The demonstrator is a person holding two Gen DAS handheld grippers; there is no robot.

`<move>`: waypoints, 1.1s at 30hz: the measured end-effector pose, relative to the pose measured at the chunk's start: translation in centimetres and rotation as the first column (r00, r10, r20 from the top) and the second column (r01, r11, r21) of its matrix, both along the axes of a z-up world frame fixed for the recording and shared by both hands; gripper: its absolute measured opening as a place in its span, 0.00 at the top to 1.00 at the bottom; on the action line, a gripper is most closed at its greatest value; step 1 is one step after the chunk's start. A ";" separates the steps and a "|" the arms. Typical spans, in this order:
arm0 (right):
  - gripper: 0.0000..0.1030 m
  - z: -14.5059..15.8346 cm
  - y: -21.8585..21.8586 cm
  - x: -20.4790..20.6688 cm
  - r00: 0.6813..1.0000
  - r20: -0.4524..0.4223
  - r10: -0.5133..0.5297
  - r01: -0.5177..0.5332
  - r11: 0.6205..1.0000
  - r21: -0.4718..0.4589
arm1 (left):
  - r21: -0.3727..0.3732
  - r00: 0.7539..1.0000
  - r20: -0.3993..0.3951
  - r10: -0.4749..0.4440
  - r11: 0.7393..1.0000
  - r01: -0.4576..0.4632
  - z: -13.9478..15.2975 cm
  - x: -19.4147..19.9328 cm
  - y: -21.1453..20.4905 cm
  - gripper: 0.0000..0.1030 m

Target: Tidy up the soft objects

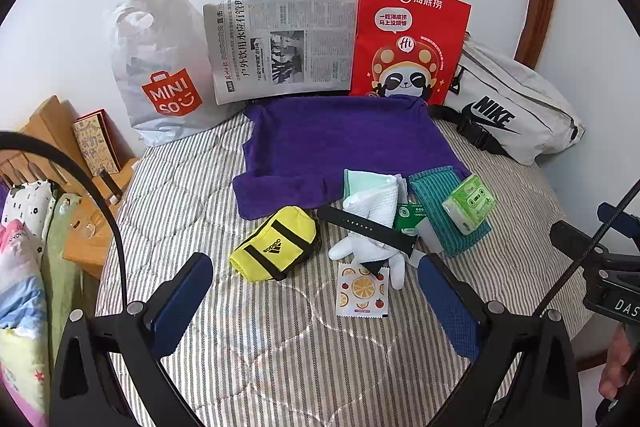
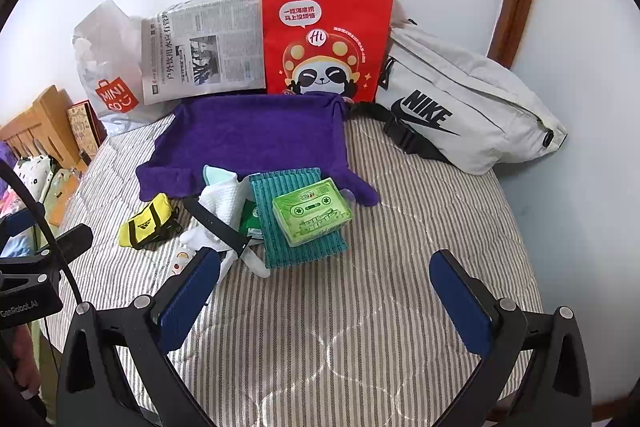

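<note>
A purple cloth tray (image 1: 344, 143) (image 2: 256, 135) lies on the striped bed. In front of it lie a yellow Adidas pouch (image 1: 278, 243) (image 2: 148, 221), a white glove (image 1: 370, 215) (image 2: 224, 207), a black watch strap (image 1: 368, 229) (image 2: 214, 223), a teal cloth (image 1: 444, 207) (image 2: 296, 243), a green tissue pack (image 1: 470, 203) (image 2: 312, 213) and a fruit-print sachet (image 1: 362, 291). My left gripper (image 1: 316, 303) is open and empty, just short of the sachet. My right gripper (image 2: 326, 303) is open and empty, short of the teal cloth.
Against the wall stand a Miniso plastic bag (image 1: 160, 67), a newspaper (image 1: 280, 43), a red paper bag (image 1: 408, 43) (image 2: 326, 35) and a white Nike waist bag (image 1: 508, 107) (image 2: 460, 107). A wooden headboard (image 1: 44, 131) and folded bedding (image 1: 20, 267) are at left.
</note>
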State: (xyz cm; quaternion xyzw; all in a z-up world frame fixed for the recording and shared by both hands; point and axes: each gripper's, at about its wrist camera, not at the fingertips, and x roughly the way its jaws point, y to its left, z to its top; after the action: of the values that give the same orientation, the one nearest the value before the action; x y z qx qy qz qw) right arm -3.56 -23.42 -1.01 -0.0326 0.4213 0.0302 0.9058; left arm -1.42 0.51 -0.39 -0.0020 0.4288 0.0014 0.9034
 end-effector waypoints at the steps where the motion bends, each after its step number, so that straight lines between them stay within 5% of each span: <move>1: 0.00 0.0 0.0 0.0 1.000 0.000 0.000 0.000 1.000 0.001 | 0.000 1.000 0.000 0.000 1.000 0.000 0.1 0.0 0.0 0.00; 33: 0.00 -0.6 -0.3 1.3 1.000 -0.020 -0.007 0.007 1.000 0.027 | -0.030 1.000 -0.022 -0.008 1.000 0.008 -0.7 1.1 0.4 0.00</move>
State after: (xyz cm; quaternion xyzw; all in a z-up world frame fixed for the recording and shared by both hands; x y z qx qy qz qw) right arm -2.27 -23.67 -1.65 -0.0186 0.4299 0.0329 0.9021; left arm -0.33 0.93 -1.08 -0.0136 0.4388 -0.0086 0.8984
